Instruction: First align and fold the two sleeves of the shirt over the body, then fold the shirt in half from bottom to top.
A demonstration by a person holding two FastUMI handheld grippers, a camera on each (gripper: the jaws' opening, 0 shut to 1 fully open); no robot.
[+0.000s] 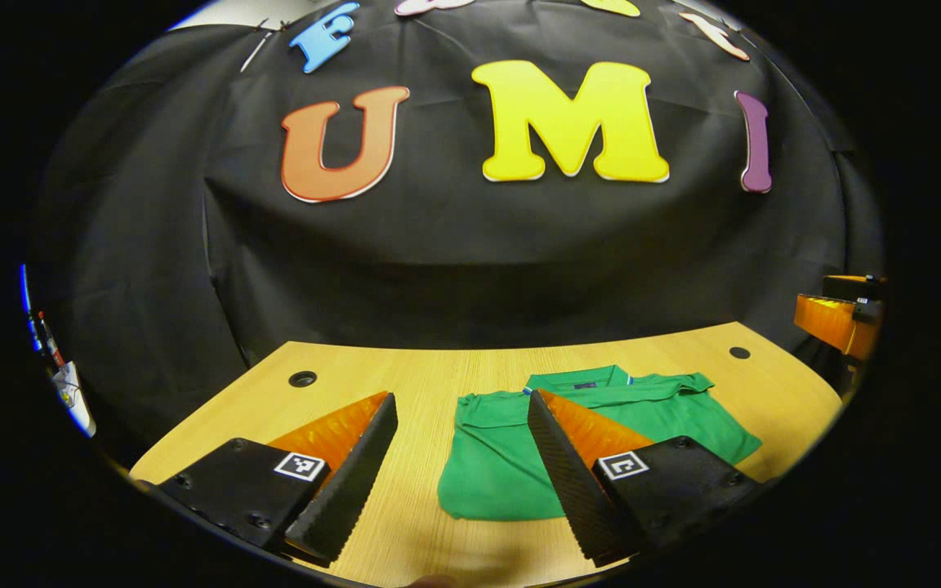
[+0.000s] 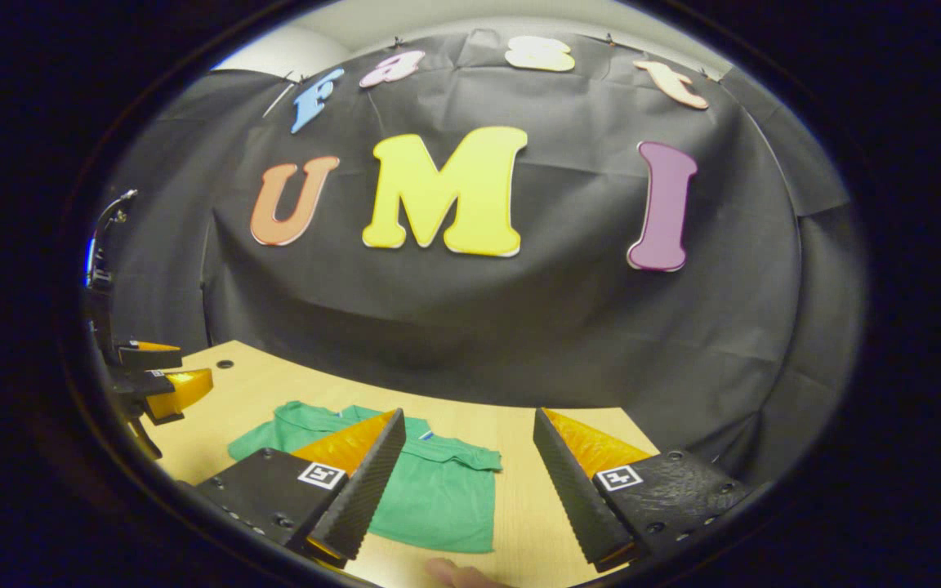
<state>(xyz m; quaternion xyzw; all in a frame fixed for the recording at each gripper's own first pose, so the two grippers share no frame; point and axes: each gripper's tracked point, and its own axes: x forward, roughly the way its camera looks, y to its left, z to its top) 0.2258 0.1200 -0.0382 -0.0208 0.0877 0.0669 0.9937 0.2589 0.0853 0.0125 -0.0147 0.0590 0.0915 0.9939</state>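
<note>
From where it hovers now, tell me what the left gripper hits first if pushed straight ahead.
Probably the wooden table past the green shirt's left edge, then the black cloth wall. The open left gripper points between them; depth is unclear.

A light wooden counter (image 2: 519, 433) stands in front of a black cloth wall. A green shirt (image 2: 430, 490) lies flat on it, collar toward the wall, short sleeves spread out to either side. At the bottom, the right claw (image 2: 465, 482) hangs above the counter with its two fingers wide apart; the one on the left of the picture covers part of the shirt, and nothing is held between them. At the far left edge the left claw (image 2: 164, 384) hangs over the counter, apart from the shirt. A small round hole (image 2: 225, 363) sits in the counter near it. A fingertip (image 2: 450, 572) shows at the bottom edge.
</note>
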